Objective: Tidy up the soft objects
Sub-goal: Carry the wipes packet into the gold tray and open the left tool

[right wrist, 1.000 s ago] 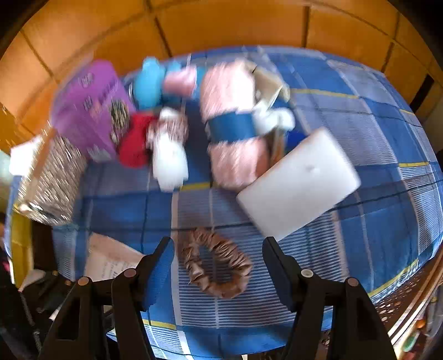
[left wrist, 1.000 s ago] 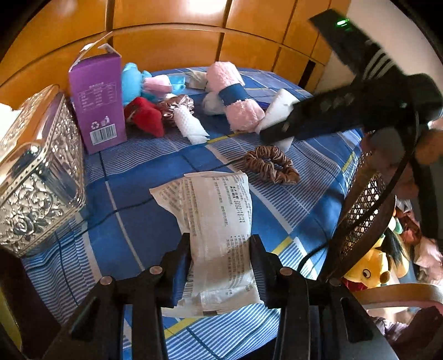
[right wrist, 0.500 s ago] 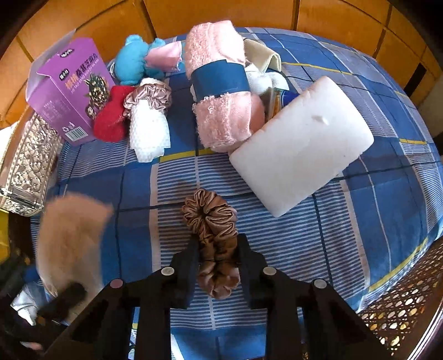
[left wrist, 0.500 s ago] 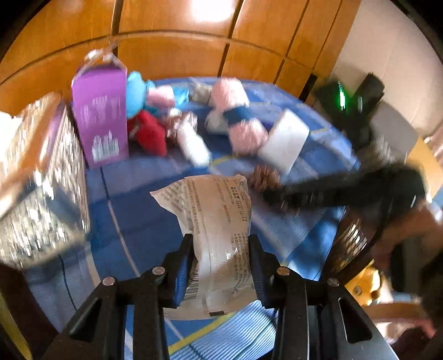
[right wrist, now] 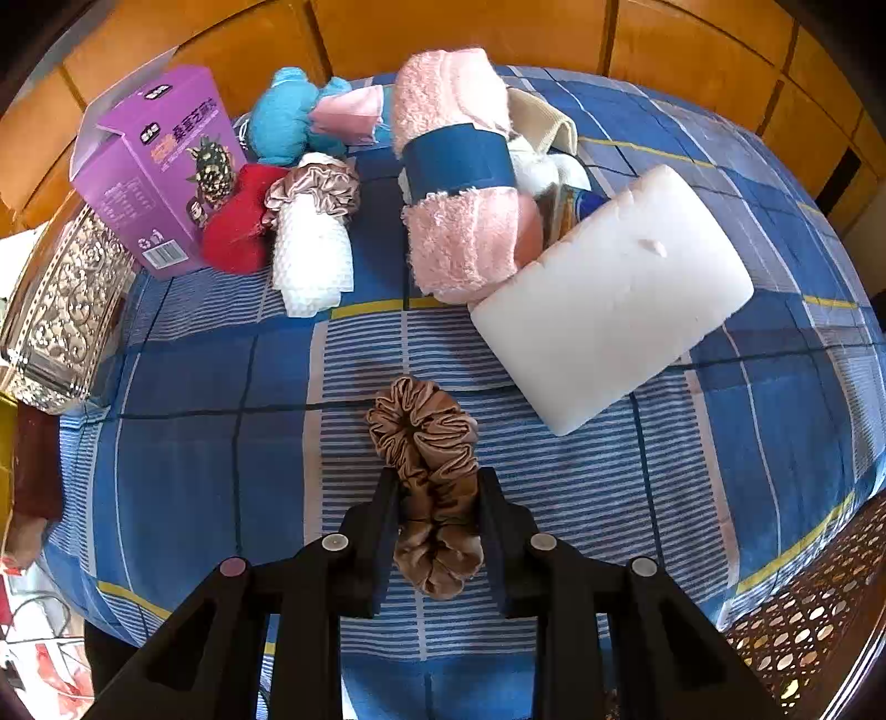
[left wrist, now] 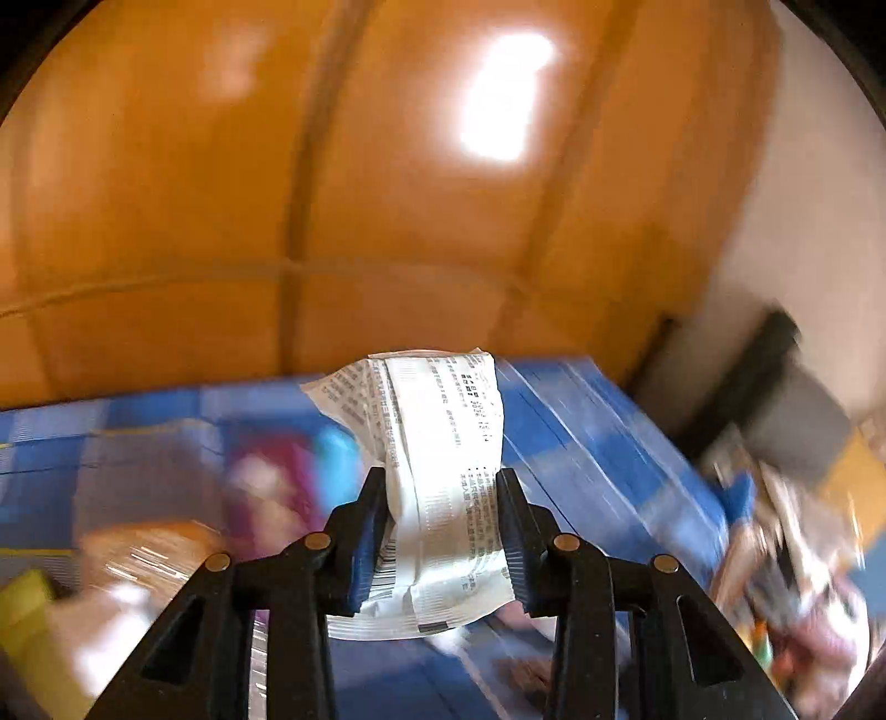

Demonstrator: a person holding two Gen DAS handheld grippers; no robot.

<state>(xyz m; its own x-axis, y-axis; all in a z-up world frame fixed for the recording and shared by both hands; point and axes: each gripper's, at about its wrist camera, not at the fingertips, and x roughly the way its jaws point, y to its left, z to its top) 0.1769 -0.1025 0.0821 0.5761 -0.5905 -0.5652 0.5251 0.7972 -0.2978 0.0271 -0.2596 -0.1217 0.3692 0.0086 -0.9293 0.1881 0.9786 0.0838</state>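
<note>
Right wrist view, bedspread [right wrist: 199, 476]: blue checked cloth is filling most of the frame, with wooden panels [right wrist: 459, 27] running along the top edge.
White foam block [right wrist: 614, 293]: it is lying tilted at centre right, touching the pink towel roll.
Pink towel roll [right wrist: 454, 188]: it is sitting at upper centre, a blue band wrapping its middle.
Purple box [right wrist: 155, 166]: it is standing at upper left, leaning against the silver embossed box [right wrist: 61, 304] at the left edge.
White mesh cloth [right wrist: 313, 260]: it is lying left of centre with a pale scrunchie [right wrist: 315, 185] capping its top, a red plush piece [right wrist: 238, 227] touching its left side.
Blue plush [right wrist: 282, 116]: it is resting near the top edge, beside the purple box.
Right gripper [right wrist: 437, 498]: its fingers are pressing in on the brown scrunchie [right wrist: 426, 437] at lower centre, squeezing it narrow; the scrunchie's far end is showing above the striped cloth.
Left wrist view, surroundings: everything beyond the fingers is blurring badly, with orange wood panels taking the upper half and blue cloth streaking across the lower half.
Left gripper [left wrist: 443, 531]: its fingers are clamping a white printed packet [left wrist: 437, 443] at lower centre, and the packet is standing upright between them with its top leaning left.
</note>
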